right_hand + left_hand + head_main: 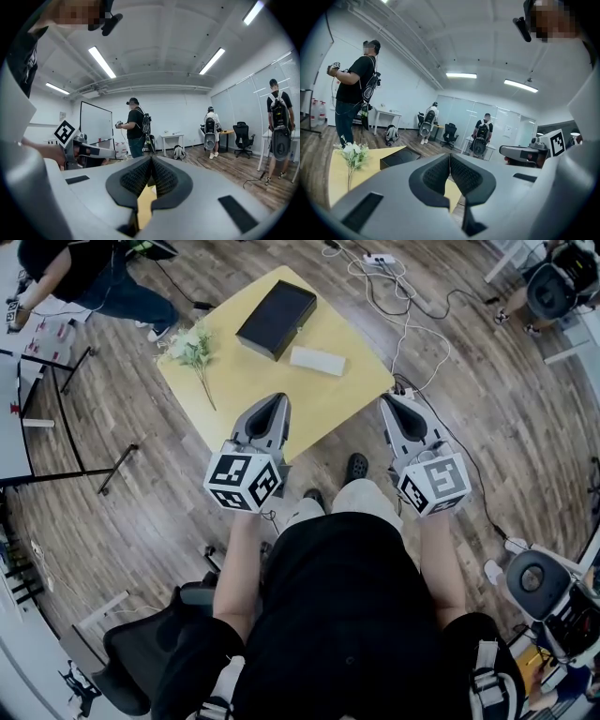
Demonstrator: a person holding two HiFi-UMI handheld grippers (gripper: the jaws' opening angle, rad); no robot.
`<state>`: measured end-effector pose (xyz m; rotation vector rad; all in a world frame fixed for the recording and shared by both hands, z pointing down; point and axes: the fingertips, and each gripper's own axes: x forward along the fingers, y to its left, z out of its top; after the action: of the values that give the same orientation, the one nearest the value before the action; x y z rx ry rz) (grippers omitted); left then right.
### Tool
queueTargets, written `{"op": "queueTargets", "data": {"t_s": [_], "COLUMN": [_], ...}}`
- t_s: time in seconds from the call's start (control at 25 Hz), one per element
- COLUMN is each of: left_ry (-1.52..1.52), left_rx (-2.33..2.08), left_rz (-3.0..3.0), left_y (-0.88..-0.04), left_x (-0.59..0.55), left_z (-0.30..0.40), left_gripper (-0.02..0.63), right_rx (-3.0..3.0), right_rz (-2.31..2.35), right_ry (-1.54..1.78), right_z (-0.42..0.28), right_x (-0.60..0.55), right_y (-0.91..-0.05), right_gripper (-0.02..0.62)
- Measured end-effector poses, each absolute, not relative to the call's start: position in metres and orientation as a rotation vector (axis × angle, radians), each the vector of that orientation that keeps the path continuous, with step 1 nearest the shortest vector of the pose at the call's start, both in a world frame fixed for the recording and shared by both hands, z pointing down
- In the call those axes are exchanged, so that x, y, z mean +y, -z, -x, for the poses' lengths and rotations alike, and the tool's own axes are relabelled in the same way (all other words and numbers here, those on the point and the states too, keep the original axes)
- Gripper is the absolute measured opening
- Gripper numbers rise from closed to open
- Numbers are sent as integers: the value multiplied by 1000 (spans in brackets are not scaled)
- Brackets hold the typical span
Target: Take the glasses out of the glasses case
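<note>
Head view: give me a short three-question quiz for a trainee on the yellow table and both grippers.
1. True or false: the black glasses case on the yellow table lies closed.
2. In the head view, what lies left of the case? A) a flower sprig B) a mug C) scissors
3. Fill in: the left gripper and the right gripper both have their jaws ____, with nothing between them.
Key: 1 true; 2 A; 3 shut.
</note>
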<state>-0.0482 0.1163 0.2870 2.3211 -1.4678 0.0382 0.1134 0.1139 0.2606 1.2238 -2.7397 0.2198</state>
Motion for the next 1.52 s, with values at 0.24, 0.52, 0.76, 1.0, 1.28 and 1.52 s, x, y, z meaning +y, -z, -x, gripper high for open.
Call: {"op": "queueTargets", "data": {"t_s": [0.24, 0.52, 0.76, 1.0, 1.28, 1.52], "left_ry": [-63, -83, -85, -109, -125, -144], "left_rx": [-1509, -1555, -1600, -1601, -1572, -1524], "left_rz": [-2262, -2204, -2142, -2100, -2055, -2040], "left_y": [-298, -309, -321, -336, -351, -368], "left_x": [94, 73, 57, 55, 53, 45], "left_z": [31, 1, -22, -38, -42, -30], "left_gripper": [23, 23, 23, 23, 23, 23], "right_rx": [-2751, -2767, -2779, -2772, -2748, -2704], "right_rz": [-1119, -1010, -881, -809, -769, -763], "right_ry": [-230, -255, -263, -243, -273, -273], "right_z": [-123, -144, -154, -154, -145, -126], "right_x": [85, 51, 28, 20, 15, 3], "right_y": [-275, -289, -304, -316, -336, -351], "right_gripper": [29, 25, 24, 21, 21, 21]}}
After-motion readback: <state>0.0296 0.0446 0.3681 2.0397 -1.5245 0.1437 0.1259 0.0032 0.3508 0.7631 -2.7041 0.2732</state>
